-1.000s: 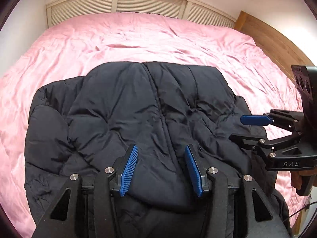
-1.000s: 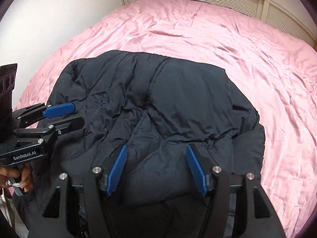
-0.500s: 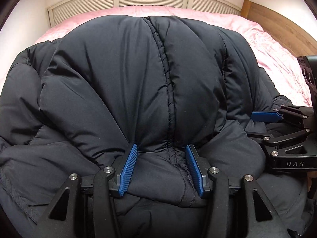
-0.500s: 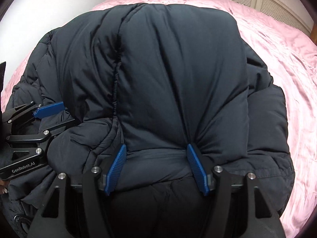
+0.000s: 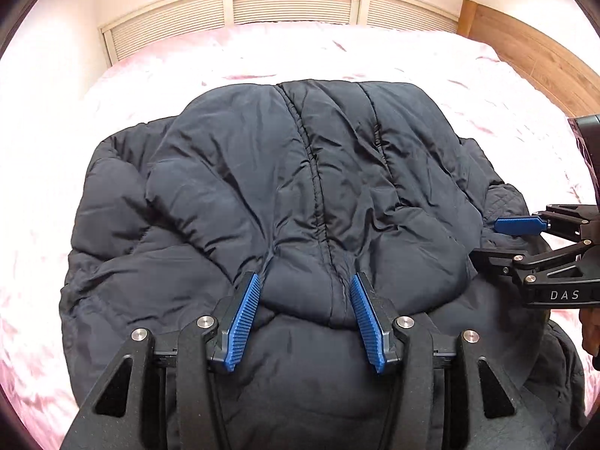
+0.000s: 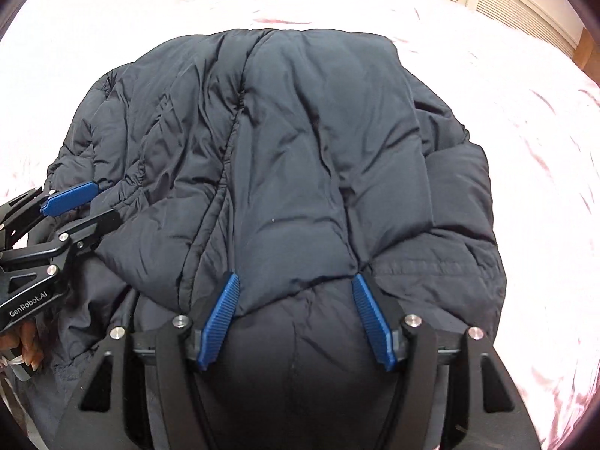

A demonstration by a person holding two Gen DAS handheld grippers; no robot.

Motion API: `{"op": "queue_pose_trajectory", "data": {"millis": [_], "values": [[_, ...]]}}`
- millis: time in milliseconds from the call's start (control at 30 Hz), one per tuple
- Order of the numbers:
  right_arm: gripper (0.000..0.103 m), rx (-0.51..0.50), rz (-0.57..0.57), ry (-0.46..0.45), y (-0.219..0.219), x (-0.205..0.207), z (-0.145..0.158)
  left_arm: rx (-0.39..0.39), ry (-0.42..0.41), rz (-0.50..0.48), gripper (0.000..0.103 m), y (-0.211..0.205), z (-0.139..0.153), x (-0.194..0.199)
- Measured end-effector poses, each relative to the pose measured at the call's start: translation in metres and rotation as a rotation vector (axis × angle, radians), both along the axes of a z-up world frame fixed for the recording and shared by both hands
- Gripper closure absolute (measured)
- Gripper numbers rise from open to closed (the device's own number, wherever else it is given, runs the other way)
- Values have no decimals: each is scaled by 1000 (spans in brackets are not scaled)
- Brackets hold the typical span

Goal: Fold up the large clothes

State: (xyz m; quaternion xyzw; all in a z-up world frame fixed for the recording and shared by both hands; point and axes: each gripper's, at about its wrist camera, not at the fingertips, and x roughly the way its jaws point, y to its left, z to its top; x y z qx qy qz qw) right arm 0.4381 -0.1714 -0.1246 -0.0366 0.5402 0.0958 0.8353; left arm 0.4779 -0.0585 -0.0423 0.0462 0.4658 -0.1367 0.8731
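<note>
Dark navy puffer jacket (image 5: 300,195) is lying on the pink bed cover (image 5: 150,86), bunched toward the near edge, its stitched centre seam running away from both cameras.

Left gripper (image 5: 304,315): jaws are clamping a thick puffed fold of the jacket's near edge; fabric is puckering at both blue pads. Right gripper (image 6: 296,318): same, jaws are pinching a padded fold on the other side, creases pulling tight toward the pads. Both are gripping, neither released.

Step in hand, as I judge it: a fold across the width, both hands carrying the near edge over the body of the jacket. The top layer is already lying doubled over the lower one.

Next move is probably calling for both hands travelling together, laying the edge down level, then letting go at once so the bulky filling is not springing back or skewing.

Writing: "DAS" is showing on the right gripper's side in the left wrist view; "GenRobot.AI" on the left gripper's side in the right wrist view. No label readable on the jacket.
</note>
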Motion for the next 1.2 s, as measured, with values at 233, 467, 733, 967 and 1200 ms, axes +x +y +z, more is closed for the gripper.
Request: {"op": "queue_pose_trajectory", "data": {"millis": [233,467,733,967,1200], "values": [[40,-3,-26,18,-5,-37,20,6,6,105,43,20,23,-33],[40,33,-78,26,-26,-72,40,19,1,200,33,39,42,-59],[40,47,-89,40,-54,-109,47,70,9,253,29,47,55,-80],[40,41,-102,45,-61,-123,53,86,4,267,24,56,66,-89],[40,17,-118,52,-74,-136,60,97,8,269,21,65,69,-95]]}}
